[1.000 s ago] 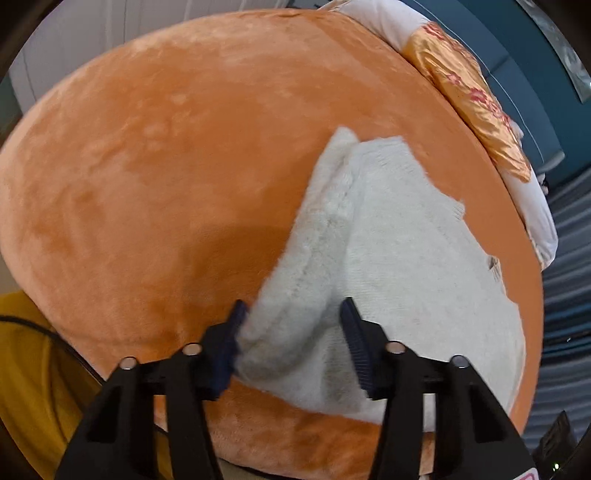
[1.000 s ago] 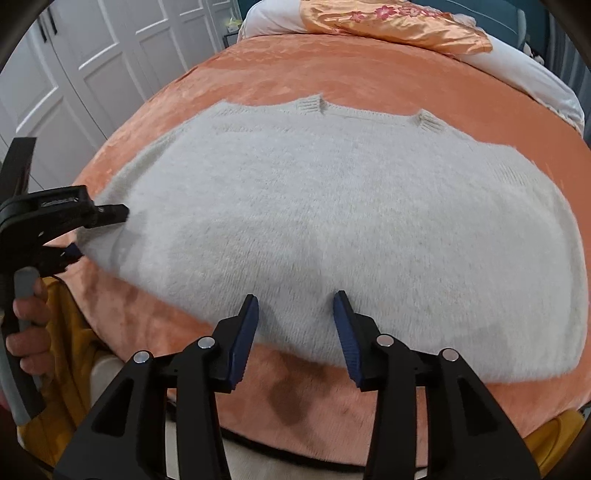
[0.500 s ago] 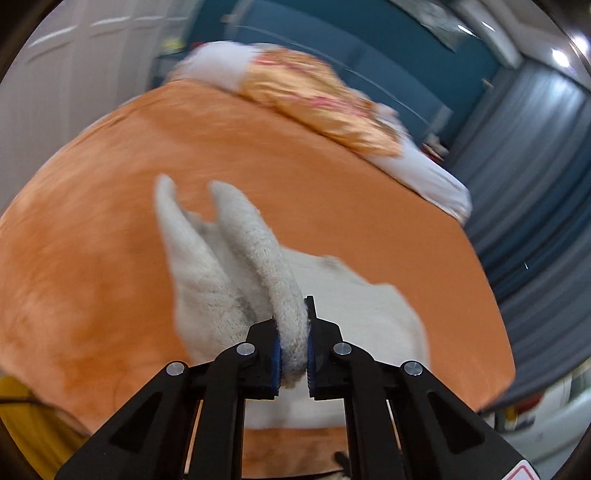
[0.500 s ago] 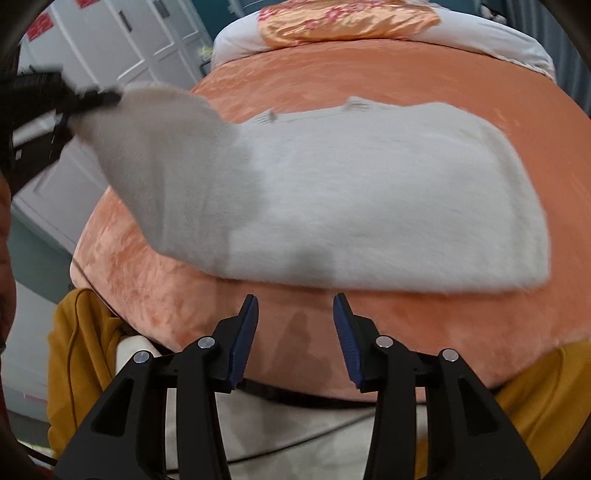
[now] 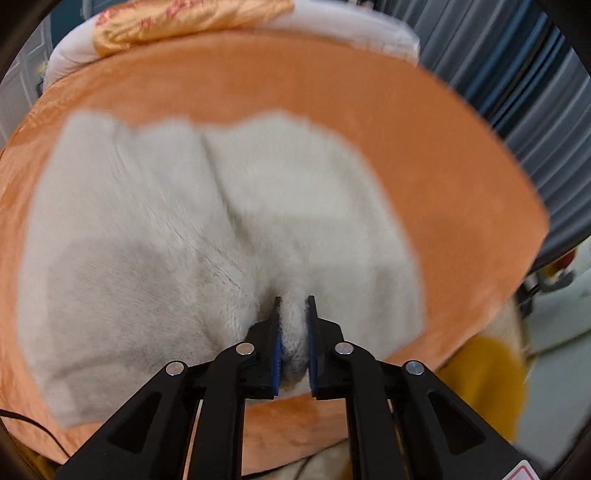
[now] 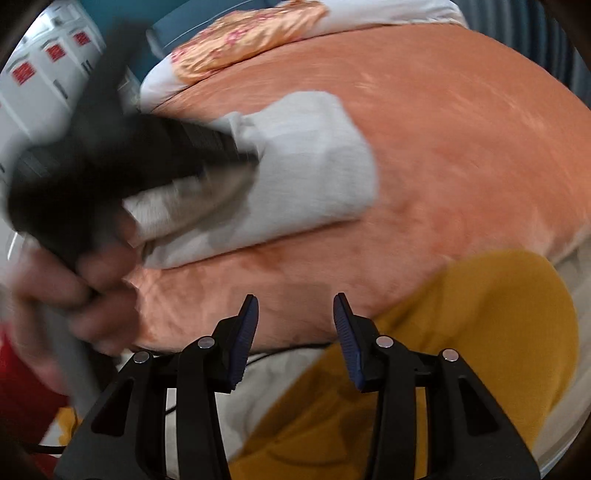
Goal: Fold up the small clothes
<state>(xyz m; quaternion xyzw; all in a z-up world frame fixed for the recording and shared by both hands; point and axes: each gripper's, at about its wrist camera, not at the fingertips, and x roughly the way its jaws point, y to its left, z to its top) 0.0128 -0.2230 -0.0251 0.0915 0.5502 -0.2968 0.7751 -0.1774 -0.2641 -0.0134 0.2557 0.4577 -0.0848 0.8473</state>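
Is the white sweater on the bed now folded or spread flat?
Folded. The white sweater lies doubled on the orange blanket, and the left gripper, jaws opening, still has its edge between them.

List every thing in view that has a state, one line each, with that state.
left gripper: jaws clamped on a bunch of sweater, starting to open.
right gripper: open, holding nothing, above the blanket's near edge.
white sweater: folded over on itself, lying on the blanket, one bunch pinched.
orange blanket: spread flat under the sweater.
satin pillow: lying at the bed's far end.
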